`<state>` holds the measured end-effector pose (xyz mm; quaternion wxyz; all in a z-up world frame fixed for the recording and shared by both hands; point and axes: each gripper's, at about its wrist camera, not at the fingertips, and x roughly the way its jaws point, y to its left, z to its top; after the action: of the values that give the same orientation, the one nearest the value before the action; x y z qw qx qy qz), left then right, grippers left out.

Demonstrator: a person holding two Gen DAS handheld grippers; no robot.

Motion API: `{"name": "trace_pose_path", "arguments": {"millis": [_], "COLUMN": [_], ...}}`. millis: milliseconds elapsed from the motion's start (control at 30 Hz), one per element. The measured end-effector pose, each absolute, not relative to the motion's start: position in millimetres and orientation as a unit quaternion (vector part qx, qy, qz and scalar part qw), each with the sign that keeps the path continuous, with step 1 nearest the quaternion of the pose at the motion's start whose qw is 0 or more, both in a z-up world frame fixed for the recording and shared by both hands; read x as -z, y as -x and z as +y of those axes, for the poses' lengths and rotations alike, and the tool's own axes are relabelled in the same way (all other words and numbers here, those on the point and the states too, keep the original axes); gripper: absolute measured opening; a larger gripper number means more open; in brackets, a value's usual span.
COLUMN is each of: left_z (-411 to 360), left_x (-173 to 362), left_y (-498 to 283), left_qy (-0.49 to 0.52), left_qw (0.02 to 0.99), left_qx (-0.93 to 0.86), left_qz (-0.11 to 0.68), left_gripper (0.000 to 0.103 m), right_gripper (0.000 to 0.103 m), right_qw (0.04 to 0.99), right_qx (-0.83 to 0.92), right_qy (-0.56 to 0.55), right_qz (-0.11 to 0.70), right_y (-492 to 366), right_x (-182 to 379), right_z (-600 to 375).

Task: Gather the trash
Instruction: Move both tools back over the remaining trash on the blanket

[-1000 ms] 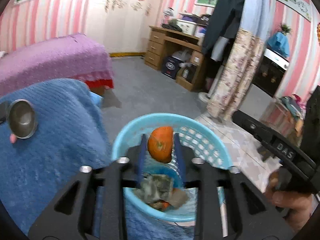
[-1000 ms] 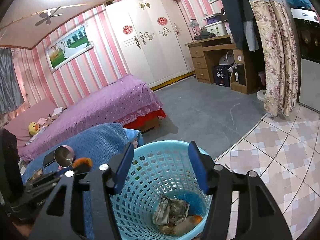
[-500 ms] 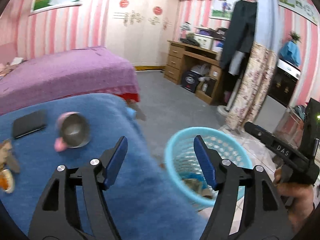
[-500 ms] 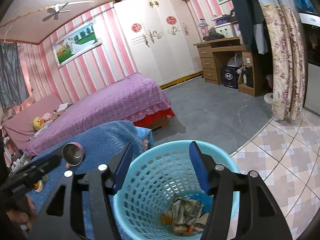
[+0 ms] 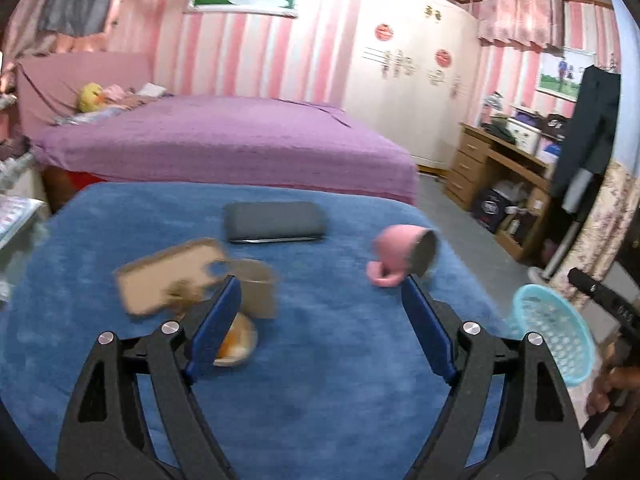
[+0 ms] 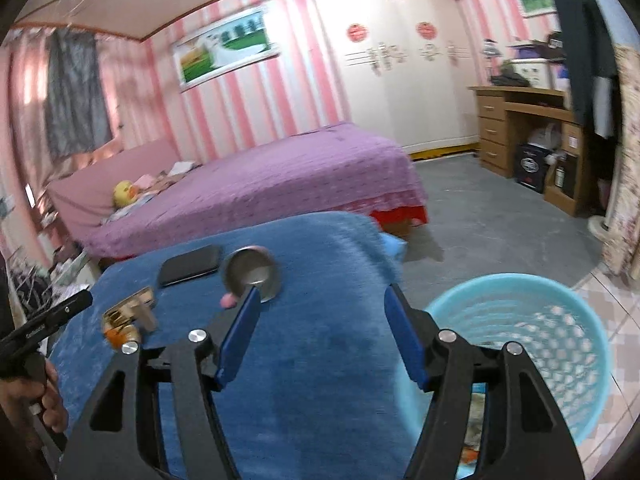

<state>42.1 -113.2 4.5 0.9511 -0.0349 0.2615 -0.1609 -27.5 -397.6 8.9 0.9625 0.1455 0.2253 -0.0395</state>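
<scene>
Both grippers, left (image 5: 320, 320) and right (image 6: 320, 328), are spreading wider with nothing between their jaws, above a blue-covered table (image 5: 320, 400). Cardboard scraps (image 5: 168, 280) and orange peel (image 5: 236, 344) lie near left; turquoise basket (image 6: 552, 344) stands right.

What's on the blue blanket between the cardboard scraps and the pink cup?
Nothing: between the cardboard scraps and the tipped pink cup there is only bare blue blanket. The left wrist view shows it best. The black phone lies farther back.
</scene>
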Motion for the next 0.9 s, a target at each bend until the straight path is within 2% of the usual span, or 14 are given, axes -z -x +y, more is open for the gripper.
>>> {"name": "trace_pose_path", "arguments": {"millis": [367, 733, 800, 900], "left_z": [31, 97, 103, 106], "left_x": [19, 40, 43, 46], "left_y": [-70, -73, -73, -72], "left_qy": [0.077, 0.099, 0.096, 0.096], "left_qw": [0.956, 0.949, 0.949, 0.948], "left_qx": [0.049, 0.000, -0.002, 0.000], "left_qz": [0.279, 0.298, 0.301, 0.302], "left_gripper": [0.080, 0.080, 0.080, 0.080], "right_gripper": [0.065, 0.065, 0.062, 0.050], "right_qw": [0.955, 0.936, 0.933, 0.927], "right_qx": [-0.099, -0.148, -0.150, -0.147], "right_qy": [-0.107, -0.035, -0.024, -0.022], "right_qz": [0.257, 0.316, 0.325, 0.345], "right_y": [-26, -79, -88, -101], "right_x": [2, 39, 46, 61], "right_z": [-239, -121, -110, -103]}}
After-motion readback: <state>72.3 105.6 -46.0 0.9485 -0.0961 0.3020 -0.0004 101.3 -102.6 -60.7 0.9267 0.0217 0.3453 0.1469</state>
